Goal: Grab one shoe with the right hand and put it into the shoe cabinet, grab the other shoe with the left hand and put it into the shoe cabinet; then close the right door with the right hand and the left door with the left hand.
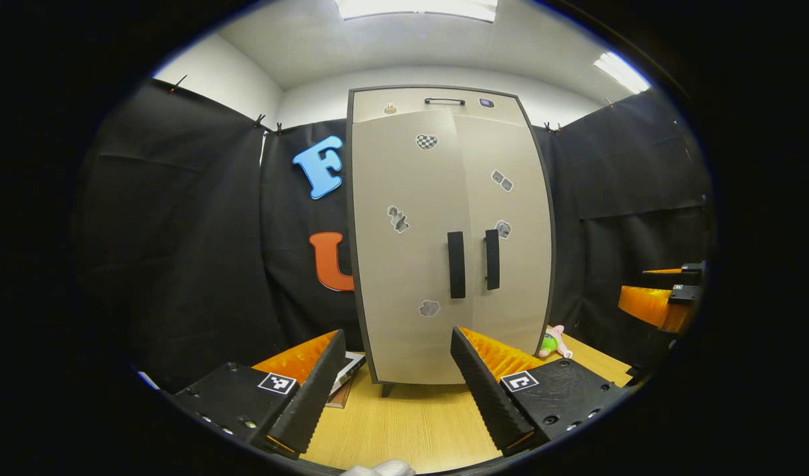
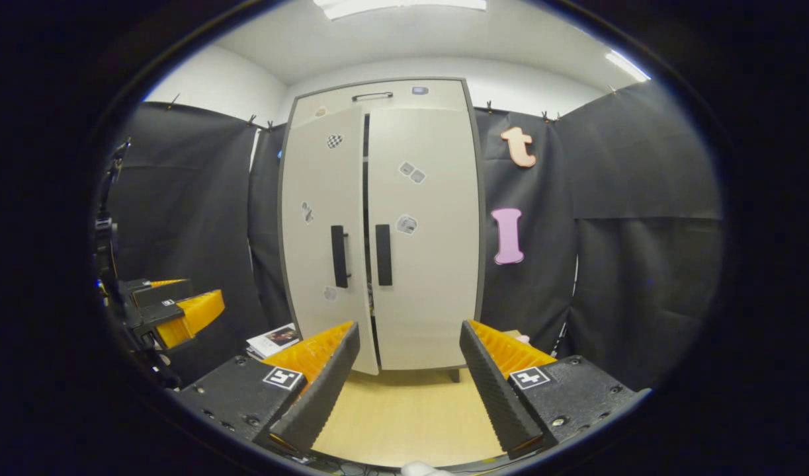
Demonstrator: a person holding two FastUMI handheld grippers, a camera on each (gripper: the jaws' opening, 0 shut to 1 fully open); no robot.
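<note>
The shoe cabinet (image 1: 450,231) stands upright in the middle of the left gripper view, its long axis vertical, its front facing the camera. Its two black handles sit side by side at mid height, just apart across the seam. In the right gripper view the left door (image 2: 325,238) stands slightly ajar, a dark gap showing along its inner edge, while the right door (image 2: 424,238) lies flush.

Bare wooden table (image 1: 411,423) lies between the cabinet's foot and both grippers. The left gripper (image 1: 397,380) is released, fingers spread wide with nothing between them. The right gripper (image 2: 404,373) is likewise spread and empty.

A small toy (image 1: 553,342) lies at the cabinet's lower right, and a booklet (image 2: 275,338) at its lower left.
</note>
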